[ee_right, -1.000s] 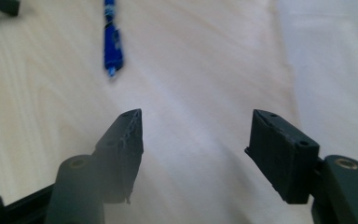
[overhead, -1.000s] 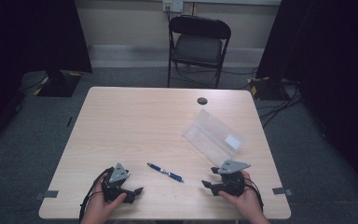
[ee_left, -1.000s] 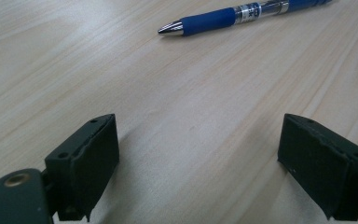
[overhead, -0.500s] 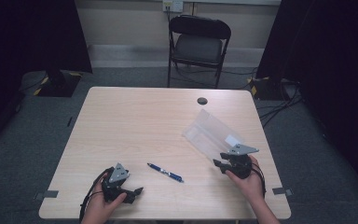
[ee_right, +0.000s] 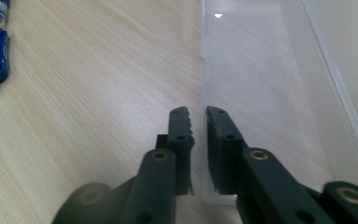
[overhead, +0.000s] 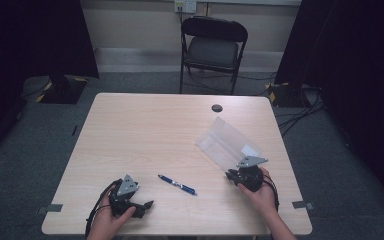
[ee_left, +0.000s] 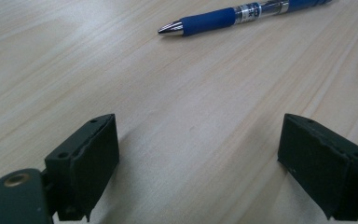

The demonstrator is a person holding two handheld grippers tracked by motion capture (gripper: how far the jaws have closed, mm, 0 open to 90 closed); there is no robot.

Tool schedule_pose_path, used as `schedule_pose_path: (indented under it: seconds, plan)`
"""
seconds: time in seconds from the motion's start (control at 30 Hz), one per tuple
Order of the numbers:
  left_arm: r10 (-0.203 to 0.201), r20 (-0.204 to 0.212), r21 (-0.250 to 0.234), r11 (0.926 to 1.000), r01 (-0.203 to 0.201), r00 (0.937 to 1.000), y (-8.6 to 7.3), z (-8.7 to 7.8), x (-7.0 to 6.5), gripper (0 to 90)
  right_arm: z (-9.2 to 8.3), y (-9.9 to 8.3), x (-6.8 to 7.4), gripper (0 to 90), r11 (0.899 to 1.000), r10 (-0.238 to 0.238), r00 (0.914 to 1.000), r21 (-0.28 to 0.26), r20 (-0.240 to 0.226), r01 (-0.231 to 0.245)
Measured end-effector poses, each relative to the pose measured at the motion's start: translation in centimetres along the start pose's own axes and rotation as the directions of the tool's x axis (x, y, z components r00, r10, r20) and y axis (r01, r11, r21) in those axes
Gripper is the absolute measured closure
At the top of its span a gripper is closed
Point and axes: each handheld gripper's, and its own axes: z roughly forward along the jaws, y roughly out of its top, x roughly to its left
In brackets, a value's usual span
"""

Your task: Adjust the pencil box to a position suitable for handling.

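- Pen (overhead: 177, 184), blue, lies flat on the table (overhead: 145, 135) near the front edge, between the two grippers, touching neither.
- Pen's long axis runs diagonally: one end toward the back-left, the other toward the front-right corner. In the left gripper view its silver tip (ee_left: 170, 29) points left.
- Left gripper (overhead: 142, 207) rests by the front-left corner, jaws spread wide, bare tabletop between them, nothing held.
- Right gripper (overhead: 229, 174) sits near the front-right corner at the near end of a clear plastic case (overhead: 227, 143); jaws nearly closed, a narrow gap straddling the case's thin edge (ee_right: 204, 84). Cannot tell whether the edge is actually pinched.
- Clear plastic case lies diagonally toward the right edge.
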Motion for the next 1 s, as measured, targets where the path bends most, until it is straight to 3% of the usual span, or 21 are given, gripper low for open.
schedule_pose_path:
  seconds: [0.13,0.3,0.67,1.0]
  plan:
    - [0.001,0.0,-0.001,1.0,-0.001,1.0,0.0,0.0,0.0,12.0,0.1,-0.2,0.0,87.2,1.0,0.019,0.9997,-0.017,-0.015,-0.019]
    - [0.0,0.0,-0.002,1.0,0.0,1.0,0.0,0.0,0.0,12.0,0.4,0.1,0.5,88.4,1.0,0.003,0.9982,-0.022,-0.06,-0.004]
    - [0.0,0.0,-0.001,1.0,0.0,1.0,0.0,0.0,0.0,12.0,1.5,1.1,2.1,88.3,0.999,-0.036,0.9961,-0.02,-0.081,0.034]
    - [0.0,0.0,-0.001,1.0,0.0,1.0,0.0,0.0,0.0,12.0,2.1,1.6,1.6,88.1,0.999,-0.028,0.9946,-0.023,-0.1,0.025]
